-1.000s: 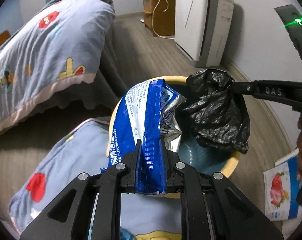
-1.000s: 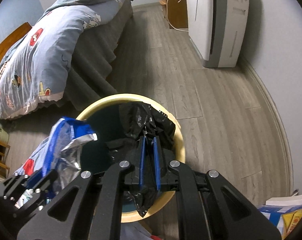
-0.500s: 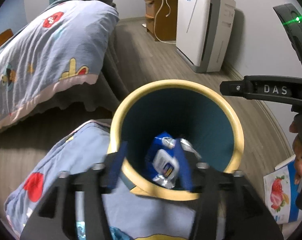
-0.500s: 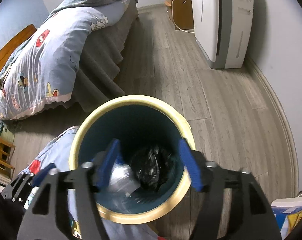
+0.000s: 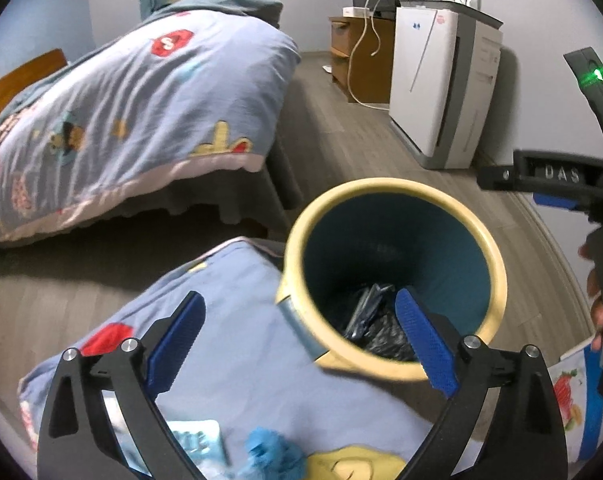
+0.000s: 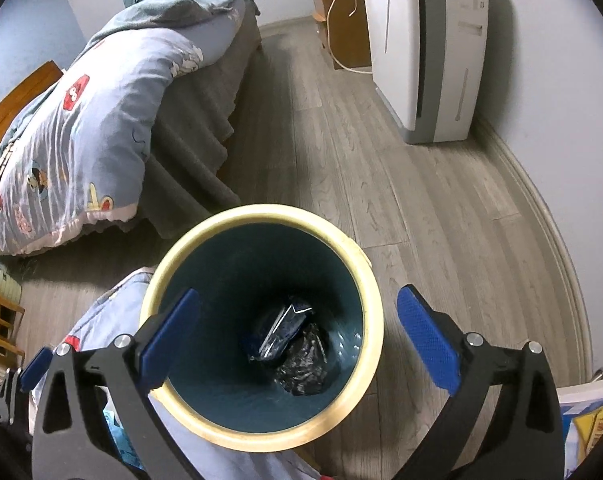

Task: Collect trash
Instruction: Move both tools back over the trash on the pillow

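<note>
Beside bin (image 6: pixel 353 404): bed (image 6: pixel 101 120), purifier (image 6: pixel 425 48); left tongs (image 5: pixel 297 340), right tongs (image 6: pixel 297 336) opening, empty.

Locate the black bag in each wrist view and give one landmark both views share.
Left wrist: black bag lies at the bottom of the bin, lower centre-right, partly behind the right blue pad.
Right wrist: it sits on the bin's floor, lower centre, right of a blue wrapper.
Shared landmark: the white air purifier against the wall, upper right in both views.
</note>
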A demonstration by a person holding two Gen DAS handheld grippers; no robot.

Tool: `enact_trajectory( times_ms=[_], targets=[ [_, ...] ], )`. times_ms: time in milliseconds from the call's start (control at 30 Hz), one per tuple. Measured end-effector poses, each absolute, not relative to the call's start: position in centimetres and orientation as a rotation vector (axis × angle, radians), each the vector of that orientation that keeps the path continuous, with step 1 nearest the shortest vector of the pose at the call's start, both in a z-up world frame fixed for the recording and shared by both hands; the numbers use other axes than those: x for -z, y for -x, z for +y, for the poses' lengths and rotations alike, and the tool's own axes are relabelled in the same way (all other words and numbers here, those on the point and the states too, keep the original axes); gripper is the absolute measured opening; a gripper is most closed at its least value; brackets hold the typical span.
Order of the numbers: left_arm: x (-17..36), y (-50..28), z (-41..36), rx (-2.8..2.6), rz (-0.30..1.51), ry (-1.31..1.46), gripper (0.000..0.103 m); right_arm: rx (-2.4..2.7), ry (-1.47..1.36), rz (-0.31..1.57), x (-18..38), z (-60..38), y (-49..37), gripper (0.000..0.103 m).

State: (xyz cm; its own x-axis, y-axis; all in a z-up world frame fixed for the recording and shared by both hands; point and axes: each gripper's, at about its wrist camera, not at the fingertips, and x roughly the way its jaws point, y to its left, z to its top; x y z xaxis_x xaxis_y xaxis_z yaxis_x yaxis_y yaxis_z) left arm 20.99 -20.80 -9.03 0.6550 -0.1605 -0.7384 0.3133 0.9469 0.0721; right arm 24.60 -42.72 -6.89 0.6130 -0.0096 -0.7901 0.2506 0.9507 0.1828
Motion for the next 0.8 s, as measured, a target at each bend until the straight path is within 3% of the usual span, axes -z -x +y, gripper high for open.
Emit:
enact_trajectory(
  times_ms=[467, 800],
  targets=[
    [3.4, -10.7, -9.9, 0.122, 0.775, -0.117, 0.097, -0.016, -0.263, 0.855, 2.2, -35.5, -18.4, 0.097],
    [4.1, -2.7, -4.4, 0.032, 0.803, -0.055, 0.097, -0.093, -0.201, 0.901, 2.5, -28.6, -13.3, 0.097]
  ],
)
